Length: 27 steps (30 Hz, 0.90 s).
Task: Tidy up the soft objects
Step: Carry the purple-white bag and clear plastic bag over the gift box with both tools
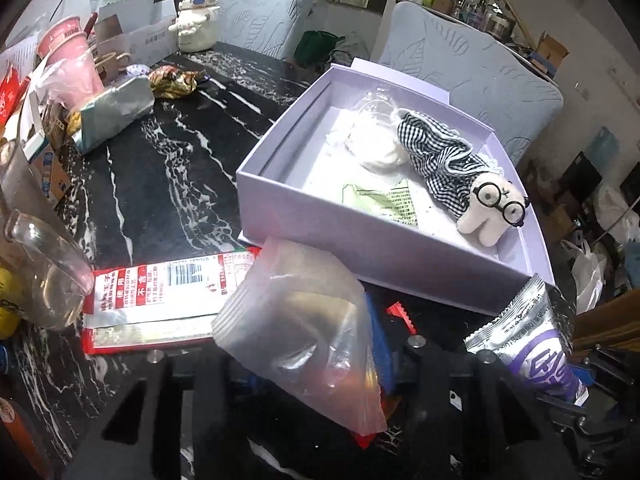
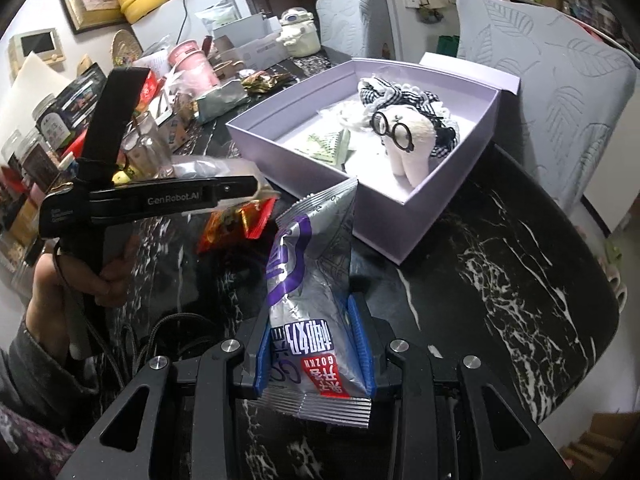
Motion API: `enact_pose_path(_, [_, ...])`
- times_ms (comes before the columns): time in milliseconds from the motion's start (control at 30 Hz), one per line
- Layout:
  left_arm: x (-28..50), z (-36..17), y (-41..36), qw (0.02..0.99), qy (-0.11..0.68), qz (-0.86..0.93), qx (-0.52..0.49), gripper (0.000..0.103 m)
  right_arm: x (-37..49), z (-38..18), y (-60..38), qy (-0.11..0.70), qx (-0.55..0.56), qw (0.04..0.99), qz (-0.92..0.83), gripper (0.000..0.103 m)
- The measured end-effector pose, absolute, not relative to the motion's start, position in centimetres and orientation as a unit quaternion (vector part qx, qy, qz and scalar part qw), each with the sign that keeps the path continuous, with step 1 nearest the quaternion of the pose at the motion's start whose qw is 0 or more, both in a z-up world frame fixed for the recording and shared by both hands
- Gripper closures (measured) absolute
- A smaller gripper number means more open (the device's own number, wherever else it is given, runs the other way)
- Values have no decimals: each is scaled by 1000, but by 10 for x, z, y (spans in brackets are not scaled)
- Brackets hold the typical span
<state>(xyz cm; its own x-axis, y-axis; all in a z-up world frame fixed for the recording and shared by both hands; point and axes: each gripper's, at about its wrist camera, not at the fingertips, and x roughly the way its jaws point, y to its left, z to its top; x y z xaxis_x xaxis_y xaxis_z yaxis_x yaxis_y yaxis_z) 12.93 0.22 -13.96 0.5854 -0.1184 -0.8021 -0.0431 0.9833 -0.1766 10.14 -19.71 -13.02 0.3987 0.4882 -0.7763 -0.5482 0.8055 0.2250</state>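
Two soft packets are in hand and neither has reached the box yet, so the sorting looks roughly half done. Nearest the right wrist camera, at 6 o'clock, the right gripper [image 2: 316,344] has its jaws pressed onto the silver-and-purple snack packet [image 2: 308,264], whose blue pads [image 2: 362,344] pinch its lower half while the top corner points up toward 12 o'clock, just short of the lavender box [image 2: 400,220]. In the left wrist view the left gripper [image 1: 320,364] sits at 6 o'clock with a clear zip bag [image 1: 300,320] draped over it; blue pads show at the bag's right edge, and the jaws seem to be holding it, though the bag hides them too much to tell for sure. Just beyond the bag, toward 9 o'clock, a red-and-white snack wrapper [image 1: 160,292] lies flat on the black marble tabletop [image 1: 168,160], apparently still waiting to be put away. Farther out, at 1 o'clock, the box already holds a plush toy with round glasses [image 1: 492,204] in a gingham dress, a white fluffy bundle [image 1: 376,144] and a green sachet [image 1: 380,196]. My reading is that what remains is dropping both held packets in, then gathering the wrapper. At the far 10 o'clock edge, a heap of pink cups [image 1: 68,44] and foil bags sits well apart from the box.
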Motion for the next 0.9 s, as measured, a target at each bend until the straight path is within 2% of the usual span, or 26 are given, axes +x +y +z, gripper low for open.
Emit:
enact_pose_path(67, [125,-135,1,889,448,-26,-88,66,100,-130,-198,452,-31,837,307,69])
enact_pose_path(900, [51,-64,-20,926,369,-52,-58,66,72,-97,-217,407,12,867,289,69])
